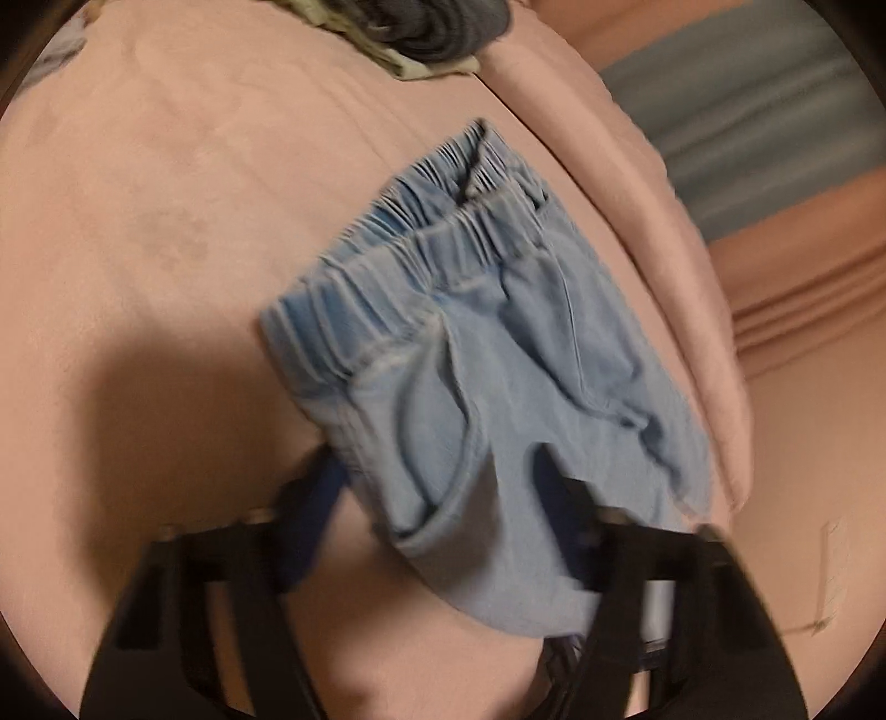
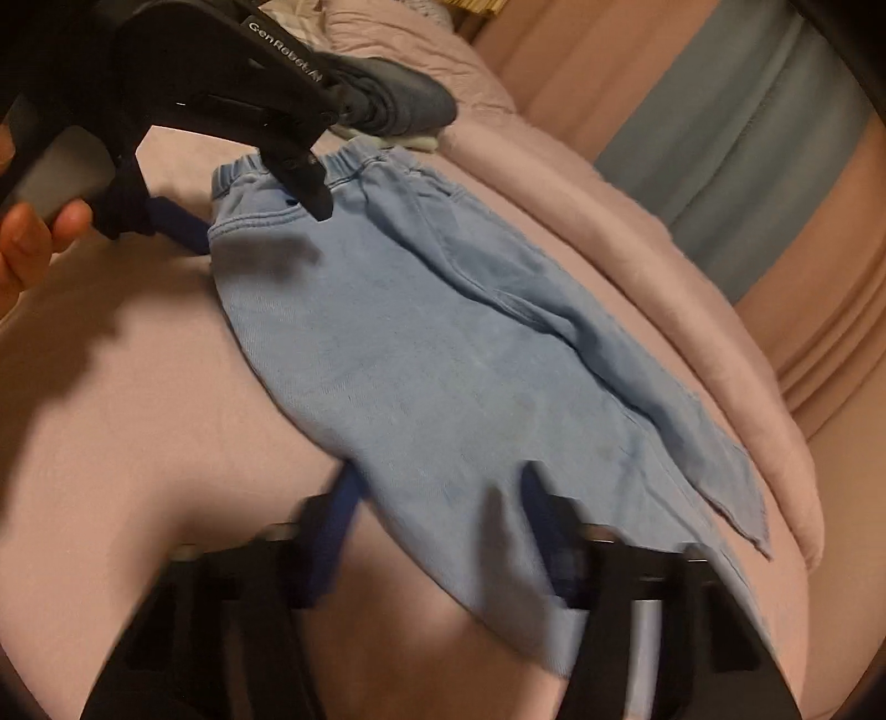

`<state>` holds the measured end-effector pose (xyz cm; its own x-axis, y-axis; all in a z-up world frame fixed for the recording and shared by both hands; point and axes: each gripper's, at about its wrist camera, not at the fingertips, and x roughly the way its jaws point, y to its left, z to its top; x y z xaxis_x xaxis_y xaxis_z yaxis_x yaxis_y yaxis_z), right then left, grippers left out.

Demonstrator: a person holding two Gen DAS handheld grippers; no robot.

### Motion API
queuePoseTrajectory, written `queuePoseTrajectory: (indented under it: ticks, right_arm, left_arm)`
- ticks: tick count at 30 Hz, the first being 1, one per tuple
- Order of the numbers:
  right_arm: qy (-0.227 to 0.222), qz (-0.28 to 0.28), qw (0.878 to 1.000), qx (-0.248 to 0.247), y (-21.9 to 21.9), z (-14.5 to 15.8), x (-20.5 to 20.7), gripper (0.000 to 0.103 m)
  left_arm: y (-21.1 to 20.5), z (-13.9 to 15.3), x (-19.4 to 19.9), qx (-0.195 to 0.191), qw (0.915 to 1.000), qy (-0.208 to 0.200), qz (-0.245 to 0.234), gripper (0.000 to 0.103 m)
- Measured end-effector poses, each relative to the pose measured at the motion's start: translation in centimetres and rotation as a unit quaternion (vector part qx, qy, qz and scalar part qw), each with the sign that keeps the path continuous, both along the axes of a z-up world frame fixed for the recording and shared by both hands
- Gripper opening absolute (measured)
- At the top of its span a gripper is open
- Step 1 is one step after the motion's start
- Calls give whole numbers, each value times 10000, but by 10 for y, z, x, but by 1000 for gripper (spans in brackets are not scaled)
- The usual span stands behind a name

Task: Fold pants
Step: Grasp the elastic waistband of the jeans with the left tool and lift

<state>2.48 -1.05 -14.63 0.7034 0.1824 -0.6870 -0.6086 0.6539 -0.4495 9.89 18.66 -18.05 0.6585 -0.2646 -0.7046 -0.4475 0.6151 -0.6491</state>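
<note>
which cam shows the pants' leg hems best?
Right wrist: the pants run full length, with the frayed leg hems near the right gripper. Left wrist shows only the waistband and upper part.

Pink bed [image 2: 166,387] w/ blue pants [image 2: 443,360], folded clothes [image 1: 432,33].

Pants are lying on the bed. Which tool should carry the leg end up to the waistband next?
Right, probably. The right tool straddles the leg end of the pants, near the hems; the left tool sits by the waistband, the fold's target.
</note>
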Motion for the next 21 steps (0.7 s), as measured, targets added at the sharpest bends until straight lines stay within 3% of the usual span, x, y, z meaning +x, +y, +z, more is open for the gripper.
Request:
queuePoseTrajectory:
  ticks: [1,2,4,9,12,14,15,17,19,21]
  right_arm:
    - [65,70,10000,-29,4,-1,1,20]
    - [43,103,9999,-77,5,-1,-1,13]
    - [-74,138,9998,-106,6,0,-8,8]
    - [189,236,9993,239,-7,16,-23,6]
    - [311,384,9986,202,-6,19,-31,6]
    - [436,474,9978,157,-2,9,-27,6]
    - [481,503,9975,114,-2,5,-24,6]
    - [540,601,9967,-17,0,-1,-25,8]
    - [575,664,9961,123,-5,9,-26,14]
    - [1000,713,9902,660,-22,28,-24,17]
  left_arm:
    - [5,-4,-1,-134,9999,13,-12,22]
    - [10,-9,-2,-295,9995,-14,-95,21]
    - [10,-11,-15,-256,9992,-150,-251,16]
    - [4,5,-38,23,9982,-437,-399,14]
    - [1,3,-47,242,9982,-327,-447,15]
    - [2,-3,-44,210,9987,-186,-427,18]
    - [3,-6,-43,205,9989,-88,-411,27]
    - [5,-6,-44,242,9987,37,-451,33]
    - [7,8,-50,652,9963,72,-550,46]
    - [8,29,-62,1393,9888,-51,-525,47]
